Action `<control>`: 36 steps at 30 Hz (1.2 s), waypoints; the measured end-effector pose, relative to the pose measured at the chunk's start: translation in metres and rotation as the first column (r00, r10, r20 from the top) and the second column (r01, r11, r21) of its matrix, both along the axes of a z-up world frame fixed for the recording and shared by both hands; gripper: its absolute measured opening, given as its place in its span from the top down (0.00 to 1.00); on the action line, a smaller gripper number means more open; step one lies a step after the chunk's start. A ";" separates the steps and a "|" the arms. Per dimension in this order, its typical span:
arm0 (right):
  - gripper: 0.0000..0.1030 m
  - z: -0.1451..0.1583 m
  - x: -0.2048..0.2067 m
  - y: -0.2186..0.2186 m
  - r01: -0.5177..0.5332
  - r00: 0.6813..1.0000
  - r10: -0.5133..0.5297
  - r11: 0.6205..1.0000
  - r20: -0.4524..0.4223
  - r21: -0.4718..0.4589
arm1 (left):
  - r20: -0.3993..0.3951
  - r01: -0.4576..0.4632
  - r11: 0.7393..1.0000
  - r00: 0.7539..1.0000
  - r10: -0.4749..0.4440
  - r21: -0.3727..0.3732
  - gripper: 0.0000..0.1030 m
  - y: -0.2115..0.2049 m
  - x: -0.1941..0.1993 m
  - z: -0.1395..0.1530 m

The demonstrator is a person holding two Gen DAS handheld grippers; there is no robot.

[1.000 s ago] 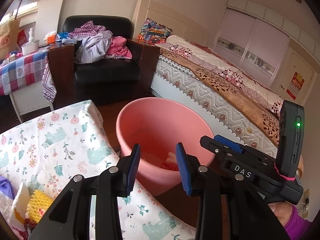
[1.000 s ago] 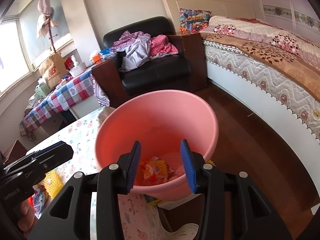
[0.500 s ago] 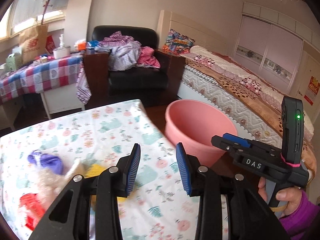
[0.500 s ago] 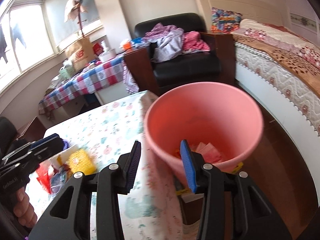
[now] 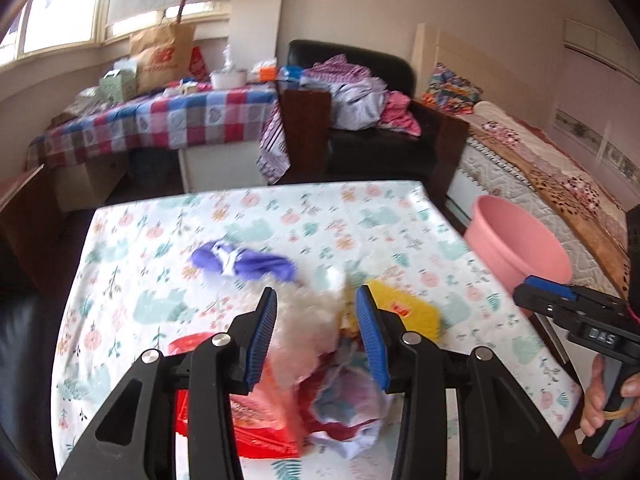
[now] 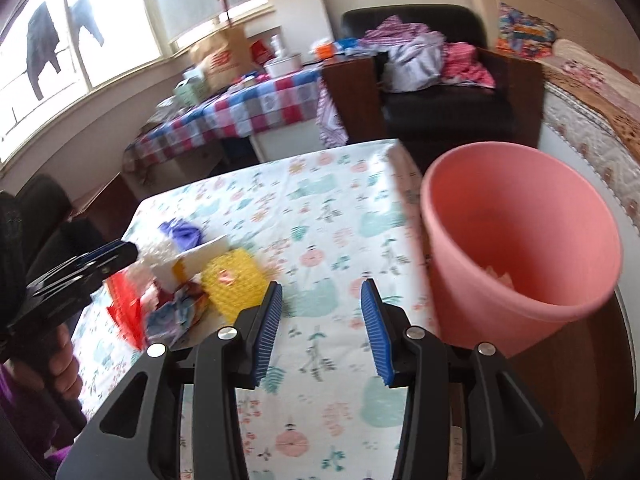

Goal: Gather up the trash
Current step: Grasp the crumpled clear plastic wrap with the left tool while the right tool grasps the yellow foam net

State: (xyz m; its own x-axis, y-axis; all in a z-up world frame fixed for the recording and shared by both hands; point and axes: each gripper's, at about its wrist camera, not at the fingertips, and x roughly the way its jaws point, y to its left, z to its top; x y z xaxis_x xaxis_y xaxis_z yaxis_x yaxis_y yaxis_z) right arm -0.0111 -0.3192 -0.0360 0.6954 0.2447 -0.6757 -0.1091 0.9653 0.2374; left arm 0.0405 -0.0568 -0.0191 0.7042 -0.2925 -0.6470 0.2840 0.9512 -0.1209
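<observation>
Now, our left gripper (image 5: pixel 316 320): its two blue pads are spread wide and pinch nothing. We see it hang over the trash pile on the table.
Our right gripper (image 6: pixel 321 326): its blue pads are spread wide too, and nothing is between them. It hangs over a bare bit of the tablecloth, between the trash pile and the bucket.
Trash pile (image 5: pixel 320 364): it lies on the near left part of the table, all in one heap. The picture is blurry here, so we cannot tell every piece.
Yellow foam net (image 6: pixel 234 280): it sits at the right edge of the heap, just beside the left pad of our right gripper.
Purple glove (image 5: pixel 244 264): it lies crumpled at the far side of the heap.
Red wrapper (image 5: pixel 256 424): it lies flat at the near left of the heap, partly under the left gripper.
White fluffy stuff (image 5: pixel 316 316): we see it right between the left gripper's pads, but lower down, on the heap.
Pink bucket (image 6: pixel 520 248): it is at the right side of the table, off its edge. We see a few scraps down at its bottom.
Table (image 6: pixel 320 200): it has a white cloth with flowers and green bears on it.
Black armchair (image 5: pixel 380 136): it stands behind the table with clothes piled on it.
Checked table (image 5: pixel 160 120): it stands by the window with a brown paper bag (image 5: pixel 164 56) on it.
</observation>
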 end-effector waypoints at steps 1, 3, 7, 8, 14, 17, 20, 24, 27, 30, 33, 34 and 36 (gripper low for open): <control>0.59 0.000 0.001 0.005 -0.014 1.000 0.014 1.000 -0.003 -0.001 | -0.020 -0.008 1.000 1.000 0.007 -0.001 0.61 0.005 0.003 -0.006; 0.59 -0.001 0.005 0.014 -0.041 0.999 0.041 0.999 -0.013 0.004 | -0.049 -0.019 1.000 0.999 0.019 -0.002 0.61 0.012 0.007 -0.016; 0.59 -0.006 0.011 0.026 -0.072 0.997 0.072 0.997 -0.039 0.013 | -0.059 -0.031 0.999 0.998 0.030 -0.013 0.62 0.024 0.008 -0.024; 0.59 -0.007 0.013 0.028 -0.079 0.996 0.080 0.997 -0.047 0.022 | -0.060 -0.027 0.999 0.998 0.026 -0.021 0.63 0.024 0.008 -0.025; 0.59 -0.017 0.025 0.038 -0.117 0.988 0.125 0.989 -0.094 0.087 | -0.043 -0.021 0.998 0.999 0.019 -0.054 0.79 0.038 -0.001 -0.019; 0.56 -0.020 0.033 0.048 -0.136 0.985 0.141 0.989 -0.102 0.060 | -0.022 -0.031 0.997 0.999 0.030 -0.072 0.81 0.045 -0.007 -0.011; 0.47 -0.024 0.043 0.055 -0.147 0.983 0.149 0.989 -0.108 0.020 | -0.010 -0.042 0.995 0.999 0.041 -0.094 0.81 0.053 -0.011 -0.004; 0.47 -0.034 0.055 0.060 -0.158 0.977 0.156 0.987 -0.142 -0.005 | -0.007 -0.054 0.993 0.999 0.054 -0.106 0.81 0.061 -0.015 -0.002; 0.47 -0.042 0.060 0.064 -0.159 0.975 0.153 0.987 -0.159 -0.025 | -0.013 -0.061 0.992 0.998 0.060 -0.108 0.81 0.063 -0.016 -0.003; 0.47 -0.044 0.059 0.067 -0.179 0.970 0.173 0.984 -0.171 -0.020 | -0.016 -0.063 0.992 0.998 0.061 -0.109 0.81 0.063 -0.019 -0.004; 0.50 -0.041 0.054 0.070 -0.188 0.971 0.181 0.982 -0.155 -0.031 | -0.016 -0.061 0.992 0.998 0.060 -0.109 0.81 0.062 -0.020 -0.004; 0.62 -0.040 0.052 0.070 -0.190 0.971 0.183 0.981 -0.154 -0.032 | -0.017 -0.061 0.992 0.998 0.060 -0.110 0.81 0.062 -0.020 -0.004; 0.73 -0.040 0.048 0.071 -0.191 0.971 0.183 0.981 -0.156 -0.039 | -0.016 -0.060 0.992 0.998 0.059 -0.111 0.81 0.062 -0.020 -0.004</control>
